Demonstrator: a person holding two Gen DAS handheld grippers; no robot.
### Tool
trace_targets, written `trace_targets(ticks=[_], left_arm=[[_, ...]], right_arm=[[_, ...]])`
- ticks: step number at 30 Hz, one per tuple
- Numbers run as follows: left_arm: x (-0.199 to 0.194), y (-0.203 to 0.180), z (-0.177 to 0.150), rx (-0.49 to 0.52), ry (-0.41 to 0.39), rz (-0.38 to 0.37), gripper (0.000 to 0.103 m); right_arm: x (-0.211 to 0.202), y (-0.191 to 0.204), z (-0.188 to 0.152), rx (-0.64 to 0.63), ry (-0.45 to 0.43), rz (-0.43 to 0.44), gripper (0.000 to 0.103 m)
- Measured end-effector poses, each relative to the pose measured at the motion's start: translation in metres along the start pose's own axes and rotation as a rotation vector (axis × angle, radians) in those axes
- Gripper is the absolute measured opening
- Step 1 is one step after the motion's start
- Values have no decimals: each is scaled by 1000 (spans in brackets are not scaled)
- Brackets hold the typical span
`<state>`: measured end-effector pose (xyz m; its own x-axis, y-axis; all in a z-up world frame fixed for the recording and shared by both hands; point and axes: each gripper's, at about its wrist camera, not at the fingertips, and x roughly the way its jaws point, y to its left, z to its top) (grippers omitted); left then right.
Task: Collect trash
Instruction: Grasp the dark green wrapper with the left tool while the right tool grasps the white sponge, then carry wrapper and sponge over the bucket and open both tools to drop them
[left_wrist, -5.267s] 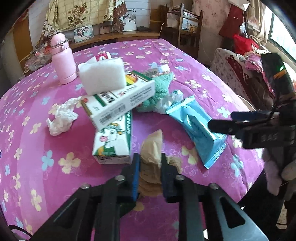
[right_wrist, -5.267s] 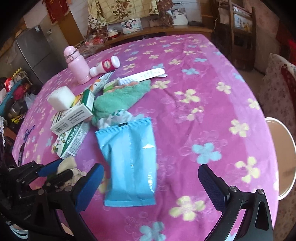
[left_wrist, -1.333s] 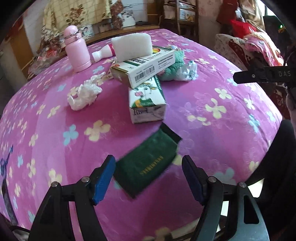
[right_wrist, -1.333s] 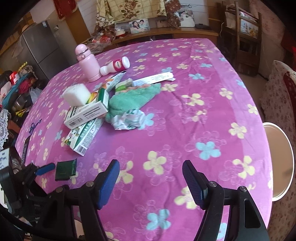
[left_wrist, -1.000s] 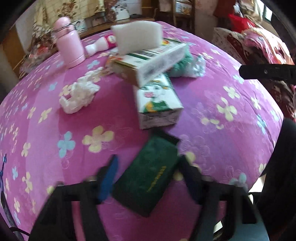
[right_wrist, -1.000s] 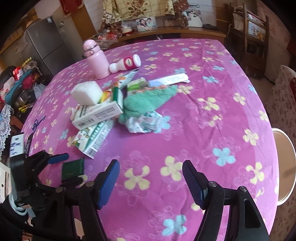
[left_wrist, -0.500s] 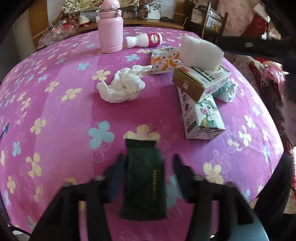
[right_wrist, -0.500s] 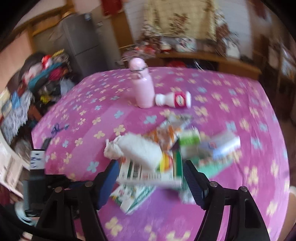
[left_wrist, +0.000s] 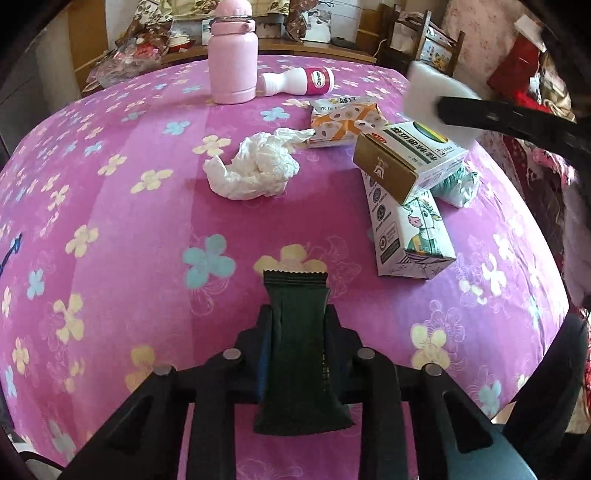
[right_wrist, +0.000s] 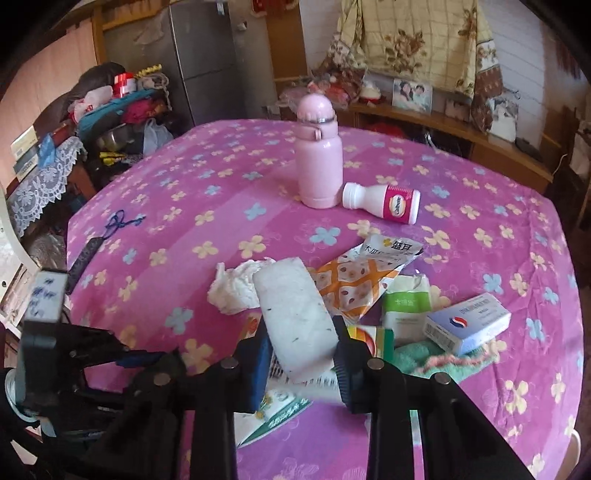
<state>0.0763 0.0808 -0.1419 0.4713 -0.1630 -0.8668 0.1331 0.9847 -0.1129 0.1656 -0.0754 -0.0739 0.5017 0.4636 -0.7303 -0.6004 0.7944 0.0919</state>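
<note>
Through the left wrist view, my left tool (left_wrist: 297, 341) was clamped on a dark green packet (left_wrist: 298, 350) at 6 o'clock, over the pink flowered surface (left_wrist: 110, 240) — crumpled tissue (left_wrist: 255, 168) at 12, milk carton (left_wrist: 408, 230) at 2. Through the right wrist view, my right tool (right_wrist: 300, 356) gripped a white sponge block (right_wrist: 295, 319) at 6 o'clock — pink bottle (right_wrist: 318, 162) at 12, blue-white box (right_wrist: 467, 326) at 3.

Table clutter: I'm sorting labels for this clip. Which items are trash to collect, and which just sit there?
Trash:
dark green foil sachet, in the left gripper
white foam block, in the right gripper
crumpled white tissue
orange-and-white torn wrapper

Probably staying:
pink flask
white-and-pink small bottle, lying down
green towel
</note>
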Motion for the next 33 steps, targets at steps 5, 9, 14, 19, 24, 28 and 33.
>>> trace_targets(ticks=[5,9,14,19,24,28,33], left_arm=[[-13,-13,1,-1,-34,-8,23],[-24,-34,6,29,-58,4,23],[-34,-67,9,82,-73,-10,23],[-39,-103,13,138,-85,-36,23],[-39,-145,23,190,-99,-65,23],[-37,-174,33,228,-112,-86,23],[-31,-218,48,282,-125,-119,23]], right_arm=[[-37,-4,-19,55,-25,-20,33],[-57,-12,-41,95,-20,-43,33],[-76,-29,-68,151,-15,-78,33],[-93,-47,-91,209,-18,-111,33],[-115,-69,-111,269,-40,-142,33],[-134,-90,-126,315,-48,-179,33],[-161,-121,-148,388,-62,-233,33]])
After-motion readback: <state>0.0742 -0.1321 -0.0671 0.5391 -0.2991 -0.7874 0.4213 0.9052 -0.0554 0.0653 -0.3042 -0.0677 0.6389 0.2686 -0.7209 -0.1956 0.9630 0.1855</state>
